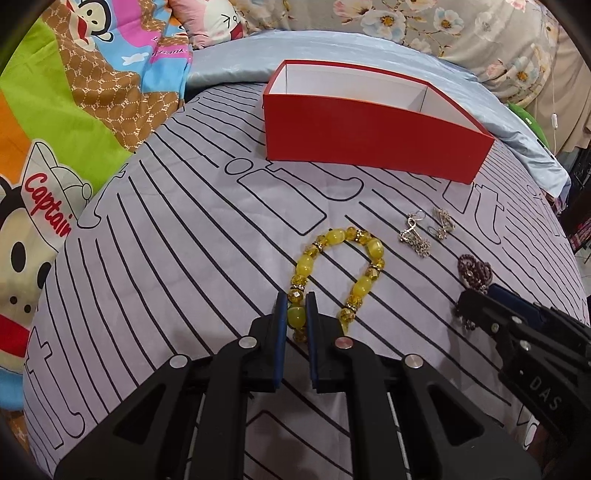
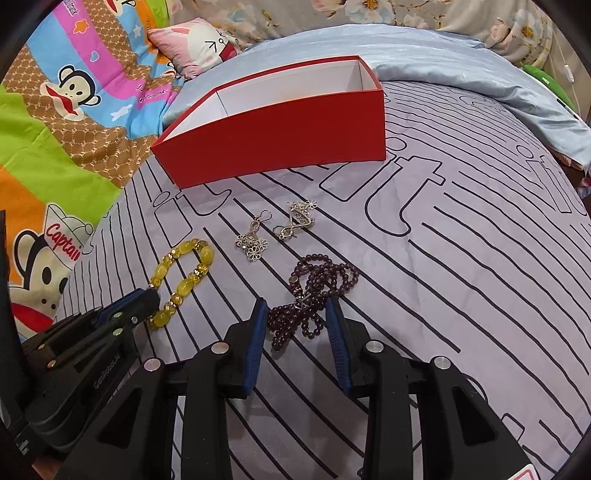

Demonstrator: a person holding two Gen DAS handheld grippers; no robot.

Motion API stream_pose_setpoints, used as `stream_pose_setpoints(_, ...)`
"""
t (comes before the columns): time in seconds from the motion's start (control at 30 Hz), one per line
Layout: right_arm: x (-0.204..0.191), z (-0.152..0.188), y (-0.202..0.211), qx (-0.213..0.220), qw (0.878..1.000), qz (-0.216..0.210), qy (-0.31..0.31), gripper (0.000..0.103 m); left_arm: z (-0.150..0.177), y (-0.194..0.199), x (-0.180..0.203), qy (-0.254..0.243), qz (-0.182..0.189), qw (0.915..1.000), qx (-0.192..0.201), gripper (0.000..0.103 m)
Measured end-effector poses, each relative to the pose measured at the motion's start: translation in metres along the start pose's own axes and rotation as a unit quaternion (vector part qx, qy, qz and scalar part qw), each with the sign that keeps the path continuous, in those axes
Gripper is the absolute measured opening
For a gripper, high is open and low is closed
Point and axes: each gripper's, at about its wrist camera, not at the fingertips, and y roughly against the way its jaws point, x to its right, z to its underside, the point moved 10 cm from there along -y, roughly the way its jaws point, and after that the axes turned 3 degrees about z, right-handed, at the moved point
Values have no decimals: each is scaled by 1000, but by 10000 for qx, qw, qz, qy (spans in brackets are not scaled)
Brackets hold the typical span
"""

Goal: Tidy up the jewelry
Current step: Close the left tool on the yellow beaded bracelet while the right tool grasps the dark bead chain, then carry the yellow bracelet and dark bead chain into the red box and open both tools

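A yellow bead bracelet (image 1: 345, 266) lies on the striped bedsheet; my left gripper (image 1: 295, 308) is shut on its near beads. It also shows in the right wrist view (image 2: 184, 273). A dark purple bead necklace (image 2: 314, 291) lies bunched on the sheet. My right gripper (image 2: 297, 314) is open, its fingers either side of the necklace's near end. Two silver earrings (image 2: 255, 240) (image 2: 297, 219) lie beyond, also in the left wrist view (image 1: 415, 236). An open red box (image 1: 369, 129) with a white inside stands farther back (image 2: 280, 136).
A cartoon-print blanket (image 1: 55, 129) lies to the left. A light blue quilt (image 2: 461, 62) and floral pillows (image 1: 461, 26) lie behind the box. The bed edge drops off at the right (image 1: 576, 229).
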Motion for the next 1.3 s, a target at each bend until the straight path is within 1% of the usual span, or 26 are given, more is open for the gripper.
stream_pose_setpoints(0.07,1,0,0,1,10000,37,10,24,1,1,1,-9,5,10000,-20,9)
stream_pose_setpoints(0.17,5,1,0,-5,10000,97,10,14,3,1,2,-34,-20,10000,-30,9)
stream_pose_setpoints(0.2,5,2,0,-14,10000,79,2,13,4,2,3,-39,-26,10000,-29,9)
stream_pose_setpoints(0.43,7,6,7,14,9999,105,-7,11,5,3,5,-44,-44,10000,-59,9)
stream_pose_setpoints(0.7,3,5,26,133,9999,-29,18,9,4,9,6,-4,-68,10000,-57,9)
stream_pose_setpoints(0.87,-2,3,39,220,9996,-157,33,7,-2,18,9,8,-27,10000,-38,9)
stream_pose_setpoints(1.07,-10,-7,56,408,9988,-250,105,7,-12,30,14,-29,47,10000,15,9)
stream_pose_setpoints(1.3,-16,-22,74,636,9973,-346,120,7,-29,48,20,-51,163,9997,188,9)
